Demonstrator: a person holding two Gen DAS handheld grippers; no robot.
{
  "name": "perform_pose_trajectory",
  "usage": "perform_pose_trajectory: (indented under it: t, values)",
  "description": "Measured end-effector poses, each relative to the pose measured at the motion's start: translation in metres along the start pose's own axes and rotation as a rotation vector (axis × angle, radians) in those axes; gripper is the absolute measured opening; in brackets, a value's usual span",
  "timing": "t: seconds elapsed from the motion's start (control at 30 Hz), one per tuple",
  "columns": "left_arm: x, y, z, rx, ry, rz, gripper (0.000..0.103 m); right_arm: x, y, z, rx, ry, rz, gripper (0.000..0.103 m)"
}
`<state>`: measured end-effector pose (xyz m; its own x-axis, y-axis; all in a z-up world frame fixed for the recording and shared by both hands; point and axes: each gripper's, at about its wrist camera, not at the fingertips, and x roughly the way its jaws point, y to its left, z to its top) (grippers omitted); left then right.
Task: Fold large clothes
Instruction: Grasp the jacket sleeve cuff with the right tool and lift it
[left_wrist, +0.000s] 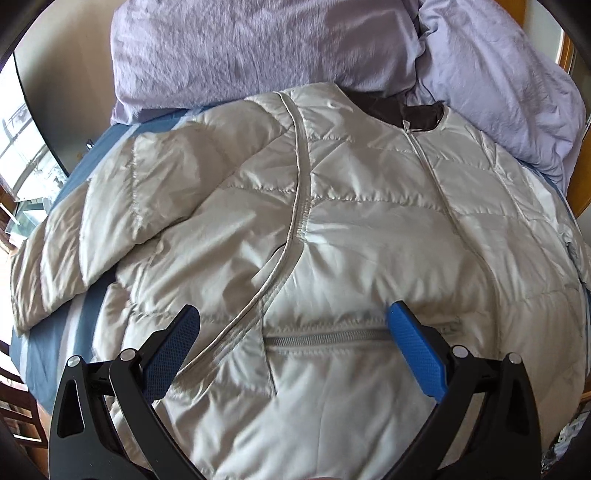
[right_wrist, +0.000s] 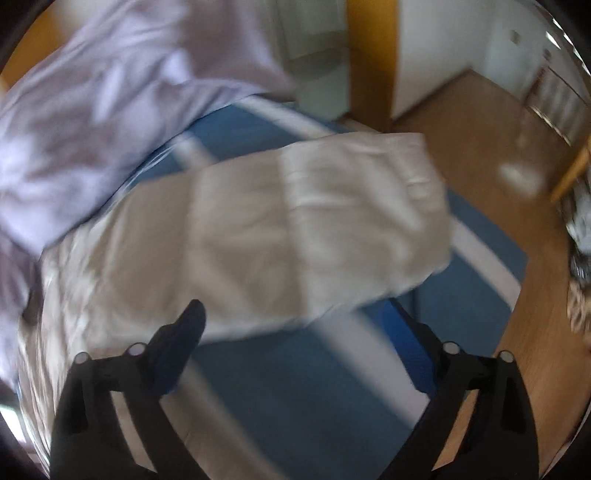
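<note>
A pale grey quilted jacket lies front up on a bed with a blue and white striped sheet. Its zip runs down from a dark collar, and one sleeve stretches to the left. My left gripper hangs open over the lower front, above a pocket zip, with nothing between its blue pads. In the blurred right wrist view the other sleeve lies flat across the sheet. My right gripper stands open above the sleeve's near edge, gripping nothing.
A rumpled lilac duvet is heaped at the head of the bed behind the collar, and it fills the upper left as the lilac duvet. Wooden floor and white walls lie beyond the bed's edge. A window shows at the far left.
</note>
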<state>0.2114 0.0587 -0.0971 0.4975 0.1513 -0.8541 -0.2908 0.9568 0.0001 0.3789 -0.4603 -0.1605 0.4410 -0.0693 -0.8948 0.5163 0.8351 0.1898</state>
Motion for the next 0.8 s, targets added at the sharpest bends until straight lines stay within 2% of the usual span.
perform_pose_trajectory:
  t: [0.13,0.23,0.33,0.43,0.5,0.57,0.63,0.7,0.8]
  values:
    - [0.009,0.000,0.000,0.004,-0.007,-0.006,0.102,0.016,-0.038,0.029,0.095,-0.024,-0.109,0.088]
    - [0.014,0.000,-0.001,0.003,-0.011,-0.011,0.102,0.029,-0.056,0.044,0.145,-0.027,-0.155,0.088]
    - [0.017,0.000,-0.002,0.005,-0.016,-0.012,0.102,0.045,-0.073,0.051,0.205,0.004,-0.155,0.086]
    - [0.019,0.001,-0.003,0.003,-0.019,-0.018,0.102,0.057,-0.082,0.052,0.231,0.033,-0.120,0.079]
    - [0.020,0.002,-0.003,-0.001,-0.019,-0.024,0.102,0.059,-0.087,0.050,0.232,0.039,-0.099,0.070]
    - [0.020,0.002,-0.003,-0.003,-0.022,-0.028,0.102,0.060,-0.086,0.046,0.228,0.028,-0.089,0.066]
    - [0.021,0.003,-0.004,-0.004,-0.027,-0.030,0.102,0.060,-0.082,0.045,0.211,0.017,-0.078,0.054]
    - [0.021,0.003,-0.006,-0.005,-0.034,-0.032,0.102,0.055,-0.070,0.041,0.191,0.019,-0.060,0.034]
    - [0.022,0.003,-0.007,-0.006,-0.042,-0.036,0.102,0.046,-0.062,0.041,0.174,0.000,-0.044,0.020]
